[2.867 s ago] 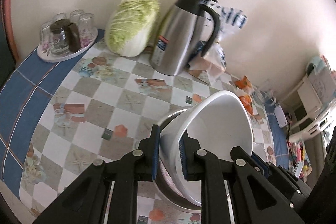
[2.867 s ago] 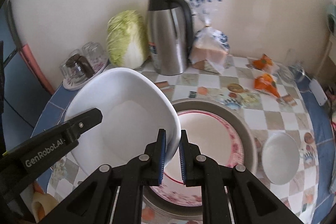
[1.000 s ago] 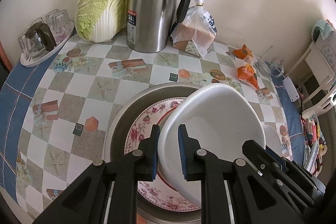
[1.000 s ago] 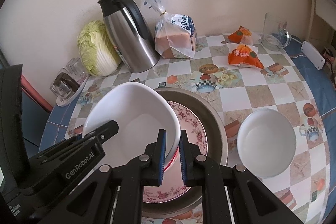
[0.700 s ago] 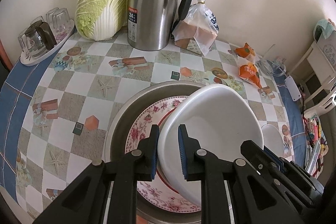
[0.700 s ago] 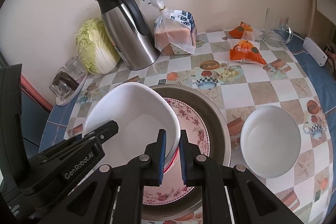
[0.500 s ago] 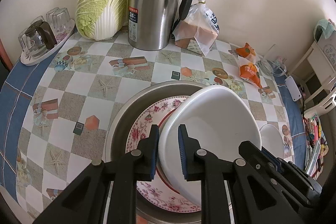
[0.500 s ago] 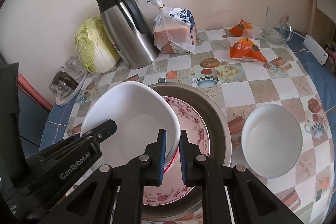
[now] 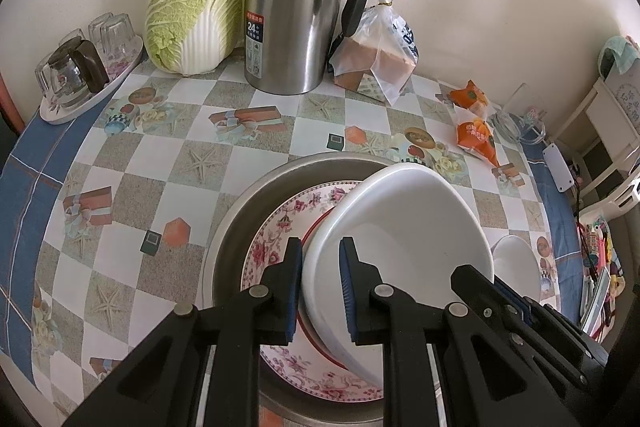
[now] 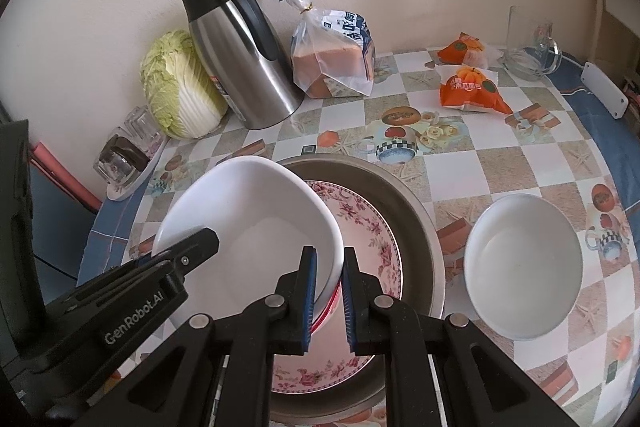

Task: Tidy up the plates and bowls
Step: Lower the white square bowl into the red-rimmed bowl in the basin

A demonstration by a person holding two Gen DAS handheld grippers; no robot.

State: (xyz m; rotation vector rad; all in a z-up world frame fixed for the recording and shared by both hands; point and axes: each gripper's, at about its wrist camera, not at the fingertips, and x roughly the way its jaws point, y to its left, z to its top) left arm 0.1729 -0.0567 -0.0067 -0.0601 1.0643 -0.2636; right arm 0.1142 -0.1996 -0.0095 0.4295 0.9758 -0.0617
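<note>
Each black gripper (image 9: 320, 291) has blue-padded fingers (image 10: 309, 299), silver screws and white "GenRobot.AI" lettering.

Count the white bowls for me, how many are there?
2. One big white bowl is held by both grippers over the flowery plate in the metal basin. One smaller white bowl sits on the table, right of the basin. Others may be hidden.

At the back of the checked tablecloth (image 9: 192, 163), a napa cabbage (image 9: 196, 7) leans against the wall just beside a steel thermos jug (image 9: 300, 7) with a black handle. A bagged loaf of bread (image 10: 332, 55) stands on the jug's other side, with two orange snack packets (image 10: 472, 87) and a glass mug (image 10: 528, 43) farther along. A small tray of upturned glasses (image 9: 84, 63) sits at the table's edge beyond the cabbage.
</note>
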